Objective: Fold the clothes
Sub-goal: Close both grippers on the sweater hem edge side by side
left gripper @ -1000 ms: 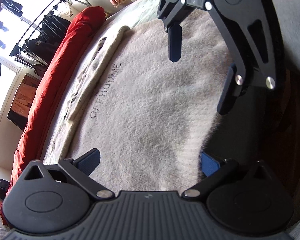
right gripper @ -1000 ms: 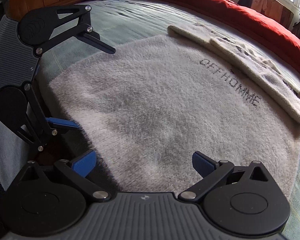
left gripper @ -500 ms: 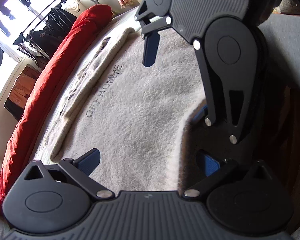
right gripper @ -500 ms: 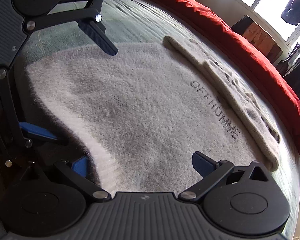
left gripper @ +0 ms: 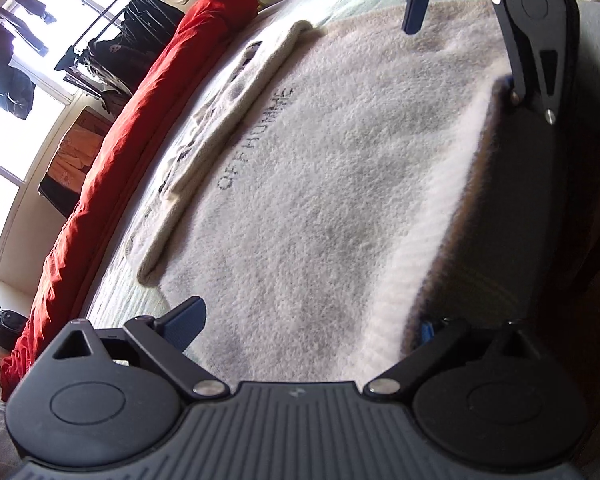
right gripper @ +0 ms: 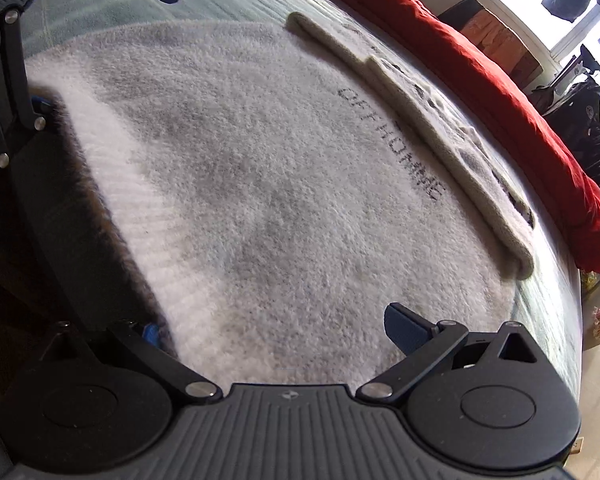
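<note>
Spanning mid-frame, fuzzy sweater (left gripper: 320, 184) reads "OFF HOMME" (right gripper: 396, 132); left gripper (left gripper: 304, 328) and right gripper (right gripper: 276, 326) fingers spread, straddling its hem.

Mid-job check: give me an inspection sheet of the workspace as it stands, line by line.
Surface: bed with pale green cover.
Job's things: fuzzy white sweater lying flat, printed lettering facing up, sleeve folded along far side, ribbed hem at near edge.
Clutter: nothing seen on the sweater.
Grippers: left tool and right tool both open, straddling the hem at opposite ends.
Cables: nothing seen.
Surroundings: red duvet rolled along far edge; clothes rack by the window.
</note>
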Motion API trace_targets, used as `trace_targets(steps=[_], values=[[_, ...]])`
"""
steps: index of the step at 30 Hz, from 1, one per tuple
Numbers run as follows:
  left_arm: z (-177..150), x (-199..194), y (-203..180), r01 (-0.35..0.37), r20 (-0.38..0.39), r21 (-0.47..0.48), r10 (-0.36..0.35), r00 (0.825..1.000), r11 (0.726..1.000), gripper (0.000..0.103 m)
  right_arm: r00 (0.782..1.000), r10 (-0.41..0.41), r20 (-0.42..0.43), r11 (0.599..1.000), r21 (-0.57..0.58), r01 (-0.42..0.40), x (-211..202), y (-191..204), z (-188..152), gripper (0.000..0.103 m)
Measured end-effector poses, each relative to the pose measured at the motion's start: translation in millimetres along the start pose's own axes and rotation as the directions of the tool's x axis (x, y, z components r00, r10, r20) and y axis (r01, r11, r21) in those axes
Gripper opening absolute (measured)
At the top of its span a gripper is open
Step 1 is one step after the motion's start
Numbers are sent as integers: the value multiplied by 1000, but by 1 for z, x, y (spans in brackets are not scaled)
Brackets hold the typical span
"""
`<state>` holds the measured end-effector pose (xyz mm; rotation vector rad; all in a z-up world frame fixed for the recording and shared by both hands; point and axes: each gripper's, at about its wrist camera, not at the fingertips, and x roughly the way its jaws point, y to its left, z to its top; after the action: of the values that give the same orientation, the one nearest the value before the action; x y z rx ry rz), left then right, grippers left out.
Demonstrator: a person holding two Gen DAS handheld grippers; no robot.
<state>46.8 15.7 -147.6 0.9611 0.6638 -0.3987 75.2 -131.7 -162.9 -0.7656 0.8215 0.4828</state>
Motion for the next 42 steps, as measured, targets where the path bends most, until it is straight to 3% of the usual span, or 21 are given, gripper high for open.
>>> trace_targets(steps=[5, 7, 11, 16, 22, 24, 26, 30, 42], values=[[-6, -1, -4, -24, -7, 20, 24, 1000, 1000, 97, 999, -34, -14, 998, 44, 35, -5, -12, -21, 102], [-4, -2, -7, -25, 4, 45, 24, 1000, 999, 90, 999, -48, -20, 997, 61, 49, -7, -17, -29, 100], [3, -2, -22, -23, 37, 152, 17, 999, 988, 75, 998, -57, -21, 996, 66, 59, -12, -20, -38, 85], [5, -1, -39, 14, 42, 284, -27, 999, 959, 39, 1000, 3, -16, 997, 73, -2, -15, -19, -36, 65], [4, 0, -42, 64, 14, 314, -72, 997, 947, 20, 1000, 19, 7, 999, 34, -20, -23, -14, -37, 43], [5, -1, -40, 96, 2, 319, -102, 995, 943, 15, 999, 32, 12, 999, 14, -32, -26, -12, -36, 27], [6, -1, -37, 121, -5, 330, -126, 992, 936, 14, 998, 61, 5, 998, 1, -61, -26, -12, -34, 19], [10, -4, -27, 139, -8, 336, -145, 989, 932, 13, 995, 99, -6, 994, -50, -99, -28, -17, -28, 13], [26, -6, 9, 92, 24, 277, -103, 994, 957, 13, 997, 50, 63, 993, -112, -43, -47, -51, 5, 10]])
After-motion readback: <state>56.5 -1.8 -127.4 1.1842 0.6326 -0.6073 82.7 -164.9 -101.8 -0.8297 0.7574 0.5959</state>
